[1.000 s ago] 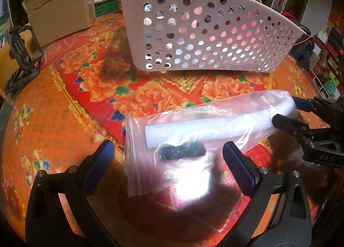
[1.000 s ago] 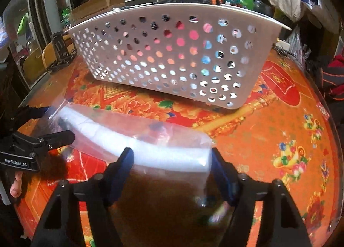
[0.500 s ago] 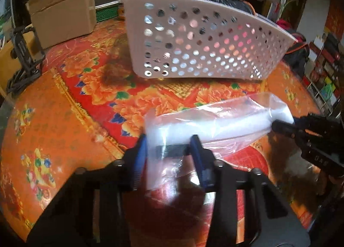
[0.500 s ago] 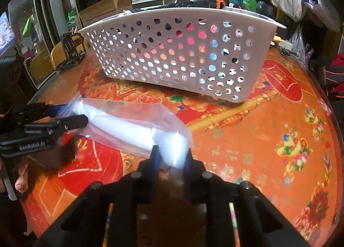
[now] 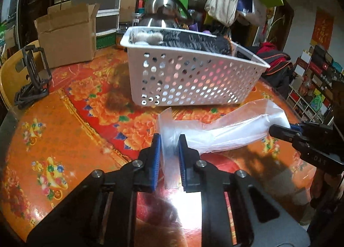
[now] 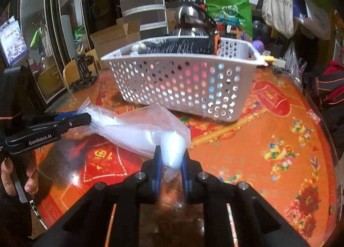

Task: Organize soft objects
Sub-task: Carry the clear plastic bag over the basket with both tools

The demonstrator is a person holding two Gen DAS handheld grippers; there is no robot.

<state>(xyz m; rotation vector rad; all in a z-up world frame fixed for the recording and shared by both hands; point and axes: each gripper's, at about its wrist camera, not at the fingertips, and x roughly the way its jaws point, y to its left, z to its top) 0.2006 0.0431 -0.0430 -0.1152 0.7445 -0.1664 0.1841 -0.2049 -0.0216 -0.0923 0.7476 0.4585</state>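
A round table (image 5: 64,131) with a floral orange cloth spreads beneath both tongs. Beyond them stands a white perforated basket (image 5: 193,79). Between them stretches a clear plastic bag (image 5: 225,135): the left gripper (image 5: 169,139) clenches one end, while the right gripper (image 6: 171,154), jaws closing, pinches the other.

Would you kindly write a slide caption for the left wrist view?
Left gripper and right gripper each pinch one end of a clear plastic bag before the white perforated basket.
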